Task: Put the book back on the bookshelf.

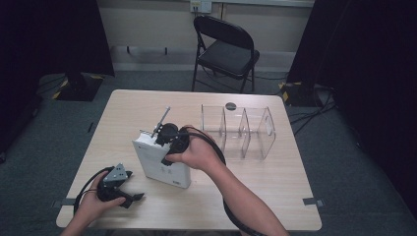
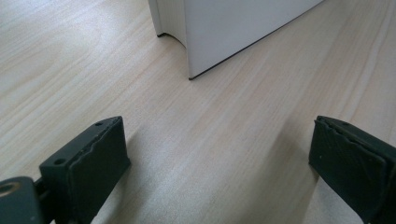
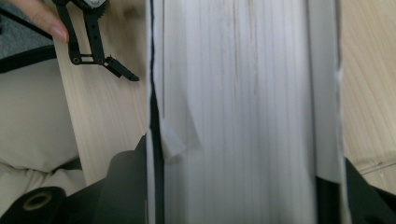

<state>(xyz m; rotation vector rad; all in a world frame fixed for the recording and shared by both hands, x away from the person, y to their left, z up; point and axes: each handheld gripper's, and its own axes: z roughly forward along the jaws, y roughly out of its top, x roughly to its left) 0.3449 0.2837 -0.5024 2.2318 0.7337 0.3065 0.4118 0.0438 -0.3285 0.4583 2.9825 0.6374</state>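
My right gripper (image 1: 164, 139) reaches down over the thick white book (image 1: 160, 160) standing mid-table, jaws clamped across its pages. My left gripper (image 1: 129, 189) rests open nearby; clear acrylic divider rack (image 1: 246, 130) stands behind.

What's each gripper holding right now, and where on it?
The right gripper straddles the upright white book at its top edge, one jaw on each cover; whether the pads press yet cannot be told. The left gripper is open, holding nothing.

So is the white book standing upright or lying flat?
Upright: the white book stands on its edge on the table, page block facing the right tool above.
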